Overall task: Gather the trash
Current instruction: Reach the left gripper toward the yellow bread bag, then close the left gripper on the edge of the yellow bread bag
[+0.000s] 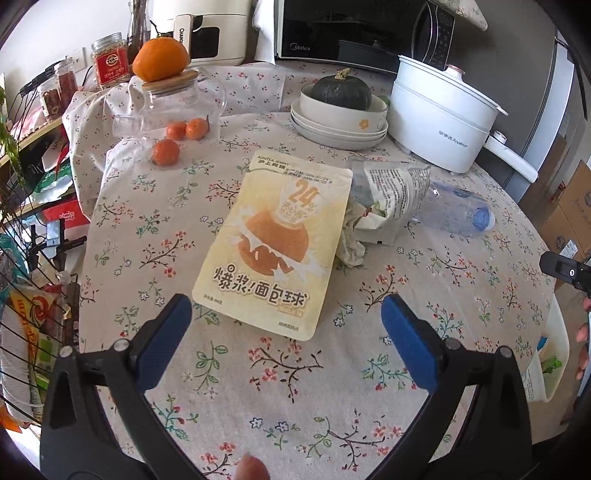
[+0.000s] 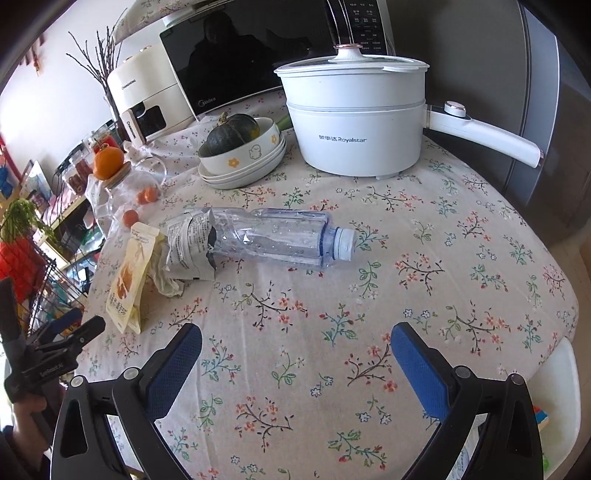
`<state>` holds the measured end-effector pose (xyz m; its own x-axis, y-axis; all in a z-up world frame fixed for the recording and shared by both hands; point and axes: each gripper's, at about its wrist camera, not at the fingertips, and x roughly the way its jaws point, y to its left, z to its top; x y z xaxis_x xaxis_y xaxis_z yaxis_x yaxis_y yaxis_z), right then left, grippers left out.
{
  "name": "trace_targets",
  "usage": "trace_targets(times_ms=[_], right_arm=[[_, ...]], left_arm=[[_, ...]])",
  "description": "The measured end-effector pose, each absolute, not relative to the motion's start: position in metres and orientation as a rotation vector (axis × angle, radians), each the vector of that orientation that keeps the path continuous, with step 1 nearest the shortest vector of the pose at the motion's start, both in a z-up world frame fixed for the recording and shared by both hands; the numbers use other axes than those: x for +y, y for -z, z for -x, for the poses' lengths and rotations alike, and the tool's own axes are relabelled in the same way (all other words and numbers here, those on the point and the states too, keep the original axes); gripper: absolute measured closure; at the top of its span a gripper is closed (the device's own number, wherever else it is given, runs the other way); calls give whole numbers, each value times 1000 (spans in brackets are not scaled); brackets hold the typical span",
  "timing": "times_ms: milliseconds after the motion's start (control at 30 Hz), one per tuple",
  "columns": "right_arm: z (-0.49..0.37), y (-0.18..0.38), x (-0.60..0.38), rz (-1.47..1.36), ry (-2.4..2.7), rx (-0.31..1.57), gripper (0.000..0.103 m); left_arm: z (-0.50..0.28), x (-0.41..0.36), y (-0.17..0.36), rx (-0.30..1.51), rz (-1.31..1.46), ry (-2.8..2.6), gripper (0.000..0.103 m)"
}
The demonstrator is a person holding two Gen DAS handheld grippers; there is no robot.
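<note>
A flat yellow snack pouch (image 1: 273, 243) lies on the floral tablecloth just ahead of my open left gripper (image 1: 286, 310), whose blue pads hold nothing. Right of the pouch sit a crumpled printed wrapper (image 1: 391, 195), a wadded tissue (image 1: 351, 247) and an empty clear plastic bottle (image 1: 458, 210) lying on its side. In the right wrist view the bottle (image 2: 284, 238) lies across the table well ahead of my open right gripper (image 2: 295, 341), with the wrapper (image 2: 190, 243), the tissue (image 2: 166, 278) and the pouch (image 2: 129, 273) to its left. The left gripper (image 2: 74, 325) shows at the left edge.
At the back stand a white electric pot (image 2: 354, 118) with a long handle, stacked bowls holding a dark squash (image 2: 232, 133), a microwave (image 1: 351, 29), and a glass jar with an orange on its lid (image 1: 160, 59). Small oranges (image 1: 166, 151) lie nearby. A white bin (image 1: 550, 354) sits at the table's right edge. A wire rack (image 1: 33, 314) stands left.
</note>
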<state>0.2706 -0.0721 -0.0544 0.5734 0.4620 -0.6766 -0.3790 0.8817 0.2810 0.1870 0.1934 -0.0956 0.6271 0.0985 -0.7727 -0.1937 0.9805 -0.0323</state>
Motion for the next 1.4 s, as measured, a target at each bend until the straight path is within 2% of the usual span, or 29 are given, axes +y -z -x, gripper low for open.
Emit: trace_targets(times_ms=[133,267,333,400,433,467,500,600,900,1100,1200,1233,1267,1300,1333,1367,1400], right_arm=[[-279,63,-68,-116,-492,855,0],[-284,68,-69,-122,-496,874,0],[-287,69,-71,-123,-496,880,0],[-288,70,-72,-123,-492,882,0],[-288,70,-74,-125,-490,882,0],[-289,70,-74,-126,-491,881,0],[-289,70,-75,-127,-493,877,0],[-287,65,-69,-119,-507,858,0],[-275,64,-7,-99,-599,898,0],[-284,76,42,-129,-563,893,0],[-287,80,60,-111,-529,889,5],[-289,80,64,-117,-523,885,9],[-292,80,67,-128,-519,884,11],[-296,80,70,-137,-512,885,12],[-301,80,73,-141,-502,887,13],[-304,81,76,-146,-494,889,16],[-307,82,78,-154,-493,893,19]], left_arm=[[-210,174,104,875,9,-197,3],[-227,168,120,922,-61,-252,20],[-230,170,125,938,-79,-286,32],[-232,175,128,957,-59,-307,56],[-231,178,128,960,-38,-309,64],[-230,182,127,965,-23,-317,85],[-229,185,126,966,-8,-321,100],[-218,196,112,931,49,-324,103],[-176,233,77,878,274,-223,103],[-150,247,61,847,314,-168,103],[-143,265,61,819,307,-177,102],[-141,271,64,827,324,-173,99],[-141,277,67,842,342,-168,81],[-141,281,70,850,349,-179,50],[-141,284,72,849,346,-200,36],[-141,286,72,832,337,-213,25],[-144,288,73,827,327,-214,24]])
